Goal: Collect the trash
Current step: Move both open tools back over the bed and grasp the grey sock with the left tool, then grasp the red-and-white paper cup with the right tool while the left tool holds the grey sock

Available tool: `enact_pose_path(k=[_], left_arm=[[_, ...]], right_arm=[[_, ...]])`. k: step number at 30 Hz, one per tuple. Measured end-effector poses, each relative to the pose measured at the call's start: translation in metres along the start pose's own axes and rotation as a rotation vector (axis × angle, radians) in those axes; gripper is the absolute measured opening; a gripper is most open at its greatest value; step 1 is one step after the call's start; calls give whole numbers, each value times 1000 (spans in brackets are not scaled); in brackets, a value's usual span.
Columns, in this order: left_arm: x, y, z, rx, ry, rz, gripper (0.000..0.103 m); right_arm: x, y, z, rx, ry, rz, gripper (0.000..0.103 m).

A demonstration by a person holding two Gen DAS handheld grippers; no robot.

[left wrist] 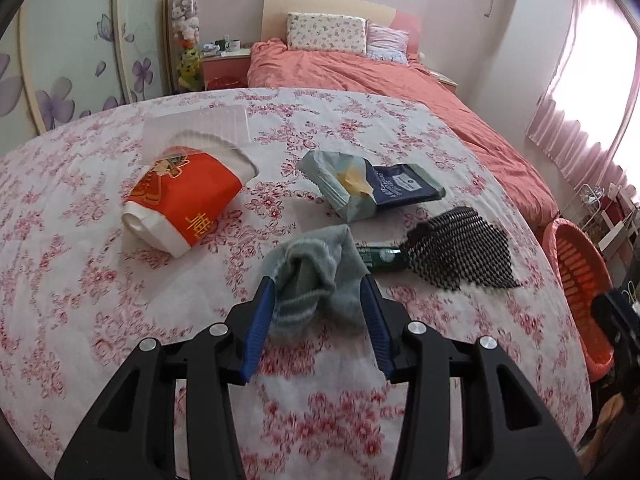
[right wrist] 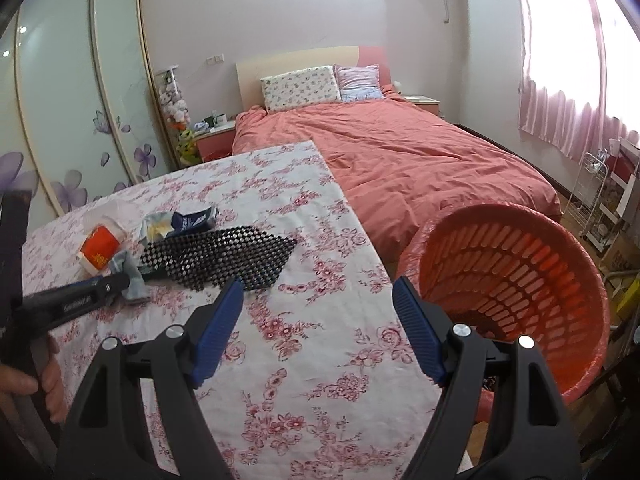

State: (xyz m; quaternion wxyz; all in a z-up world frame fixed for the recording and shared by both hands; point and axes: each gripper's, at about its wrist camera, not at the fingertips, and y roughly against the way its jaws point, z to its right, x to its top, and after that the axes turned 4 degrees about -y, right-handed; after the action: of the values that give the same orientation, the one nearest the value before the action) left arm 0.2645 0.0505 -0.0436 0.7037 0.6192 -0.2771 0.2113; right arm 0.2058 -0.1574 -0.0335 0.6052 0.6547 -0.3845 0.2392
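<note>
A crumpled grey sock (left wrist: 316,264) hangs between the blue pads of my left gripper (left wrist: 318,280), which is shut on it just above the floral tablecloth (left wrist: 120,280). On the cloth lie a crushed red-and-white paper cup (left wrist: 180,200), a pale green wrapper with a dark blue packet (left wrist: 360,188), black mesh netting (left wrist: 456,248) and a green bottle (left wrist: 376,258) partly under it. My right gripper (right wrist: 318,282) stands open and empty over the table's near right edge, beside the orange basket (right wrist: 500,210). The right wrist view also shows the left gripper (right wrist: 120,280) with the sock (right wrist: 124,262).
A clear plastic lid (left wrist: 200,128) lies behind the cup. The basket (left wrist: 560,228) stands on the floor off the table's right side. A bed with a salmon cover (right wrist: 400,152) fills the room beyond. A hand (right wrist: 24,384) grips the left tool's handle.
</note>
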Motion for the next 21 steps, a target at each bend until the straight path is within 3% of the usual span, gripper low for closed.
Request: enact_pose_path(k=[1, 5, 6, 21], left_arm=[[1, -2, 0, 1, 1, -4, 43], [2, -8, -2, -15, 6, -24, 16], [2, -8, -2, -22, 8, -22, 13], [-15, 39, -41, -39, 62, 78, 10]], right_arm=[[0, -1, 0, 0, 1, -4, 76], [0, -5, 0, 0, -2, -12, 76], [0, -5, 0, 0, -1, -14, 76], [0, -10, -34, 54, 46, -24, 76]])
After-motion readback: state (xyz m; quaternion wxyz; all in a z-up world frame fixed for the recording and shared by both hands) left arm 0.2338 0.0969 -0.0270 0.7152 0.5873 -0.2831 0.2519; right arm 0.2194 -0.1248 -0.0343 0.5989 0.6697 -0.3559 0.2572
